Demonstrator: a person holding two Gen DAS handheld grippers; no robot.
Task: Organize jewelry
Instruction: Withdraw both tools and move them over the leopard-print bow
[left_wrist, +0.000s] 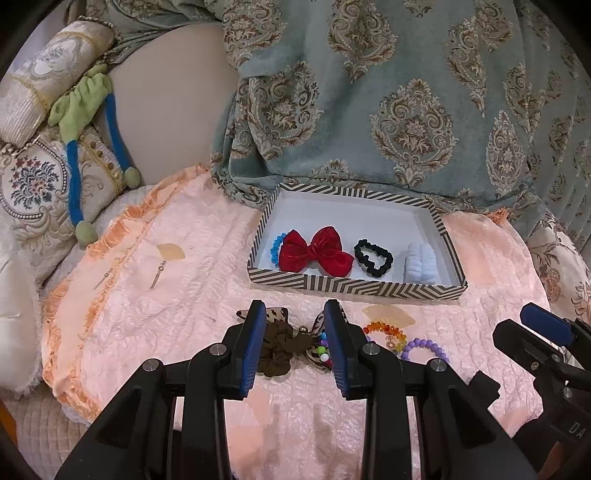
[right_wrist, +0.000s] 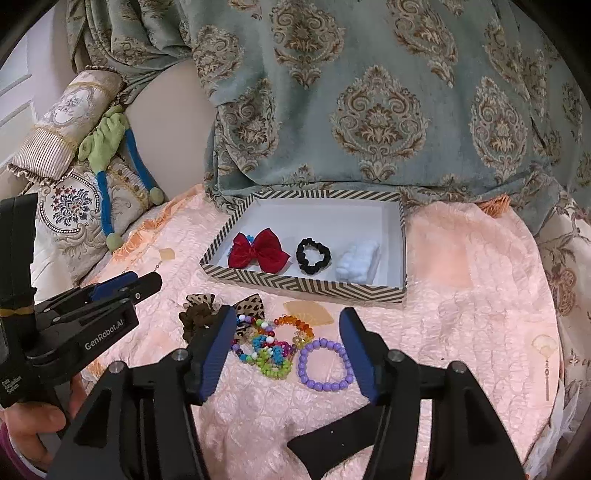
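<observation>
Both tools hang open and empty over the loose pile, short of the tray.

My left tool (left_wrist: 293, 321) stands part open, gripping nothing; the brown scrunchie (left_wrist: 277, 349) lies on the pink blanket (left_wrist: 166, 295) between and below its pads. My right tool (right_wrist: 288, 332) gapes wider, also empty, with the bead bracelets (right_wrist: 269, 347) and the purple bracelet (right_wrist: 325, 365) lying flat between its fingers. Beyond them sits the striped tray (left_wrist: 354, 288), long axis running left to right across my view; in it, in a row along that axis, lie the red bow (left_wrist: 314, 253), wings spread sideways, the black scrunchie (left_wrist: 373, 258) and a white clip (left_wrist: 421, 260).
</observation>
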